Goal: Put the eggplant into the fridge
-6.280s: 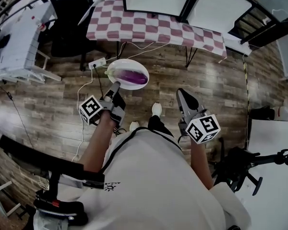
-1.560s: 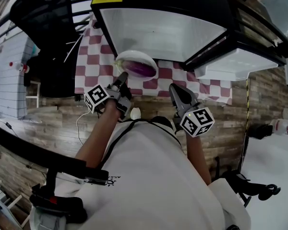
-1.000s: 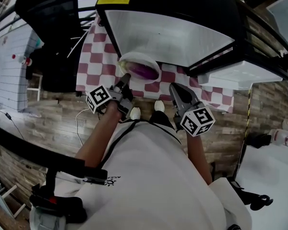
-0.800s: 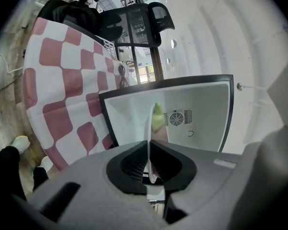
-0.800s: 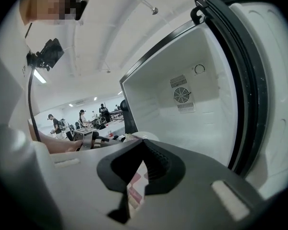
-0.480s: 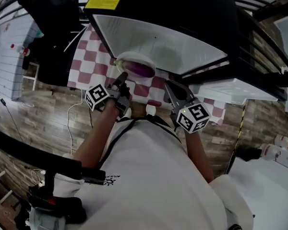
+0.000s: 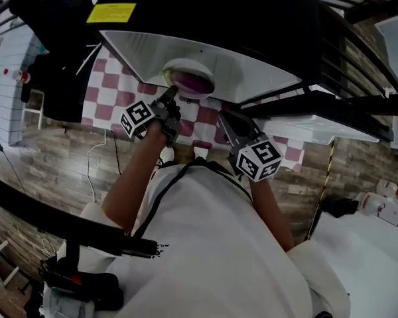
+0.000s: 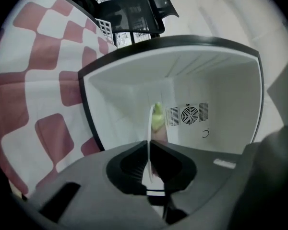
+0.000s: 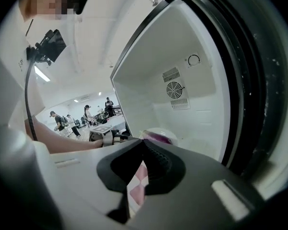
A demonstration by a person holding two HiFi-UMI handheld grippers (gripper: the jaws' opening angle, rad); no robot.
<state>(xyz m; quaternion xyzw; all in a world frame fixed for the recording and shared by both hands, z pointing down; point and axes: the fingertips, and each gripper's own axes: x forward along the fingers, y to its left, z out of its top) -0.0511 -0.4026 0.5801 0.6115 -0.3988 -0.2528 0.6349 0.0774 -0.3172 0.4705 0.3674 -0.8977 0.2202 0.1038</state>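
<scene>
Fingers [image 8: 127,164] of the left gripper [image 7: 170,98] are clamped on the rim of a white plate [image 7: 183,65], and the eggplant [image 7: 193,81] lies on that plate just beyond their tips, its green end farthest from them. The plate hangs in the mouth of the open fridge [image 7: 259,68]. The right gripper [image 7: 223,117] has its 2 fingers [image 9: 161,164] together on nothing, near the plate but apart from it.

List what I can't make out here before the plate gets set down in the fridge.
- Eggplant: left gripper view; the edge-on plate and the left tongs hide most of it.
- Gap under the plate: head view; the plate covers the fridge floor, so contact is unclear.
- People in the background: right gripper view; too small.
</scene>
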